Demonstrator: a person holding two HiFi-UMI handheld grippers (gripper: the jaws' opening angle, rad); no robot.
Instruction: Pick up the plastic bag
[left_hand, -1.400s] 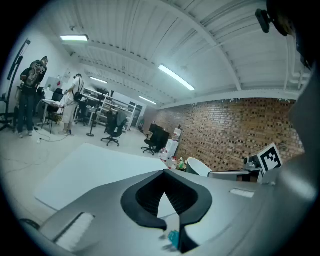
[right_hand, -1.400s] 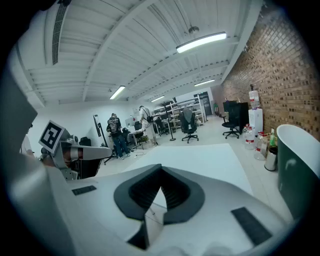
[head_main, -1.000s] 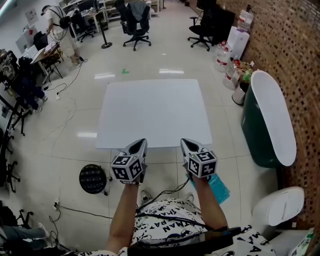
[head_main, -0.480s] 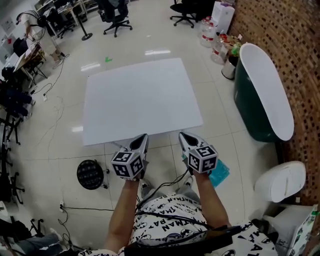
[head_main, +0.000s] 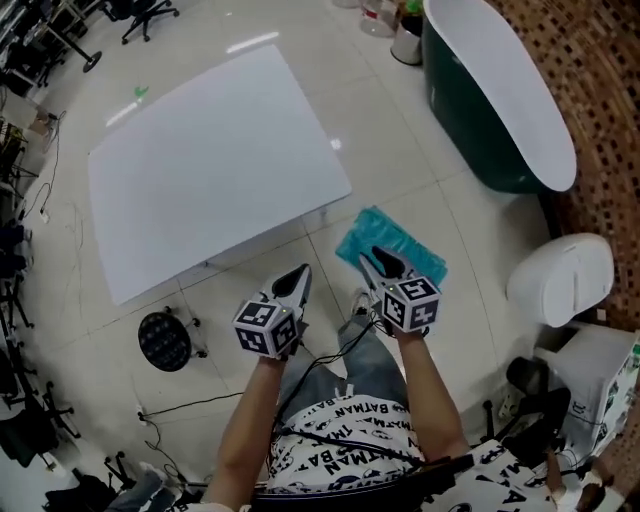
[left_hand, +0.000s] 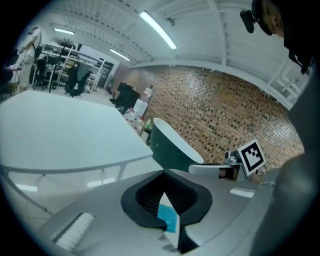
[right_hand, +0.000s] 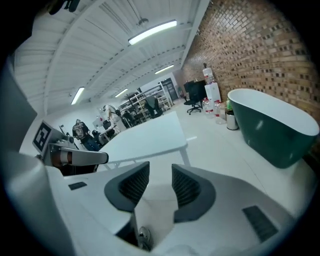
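The step in hand is judged to be the approach: the plastic bag (head_main: 385, 232), a teal sheet, is lying flat on the floor, not on the white surface (head_main: 200, 170), just off that surface's near right corner and left of the green bathtub (head_main: 490, 90). Nothing is gripping it yet. The right gripper (head_main: 383, 263) is hanging directly over the bag in the head view. Its fingers are opening, and the right gripper view is showing a clear gap between the ribbed pads with only bare floor in it. The left gripper (head_main: 297, 281) is sitting just left of the bag with its fingers pressed together at the tips and pinching nothing; the bit of teal showing in the left gripper view is the bag on the floor beyond them. The next move is probably calling for the right gripper to drop to the floor and close on a raised fold or an edge, since a thin film lying flat is offering little to pinch. Both forearms are reaching forward and down from the body, side by side, with the fingers pointing toward the far side.
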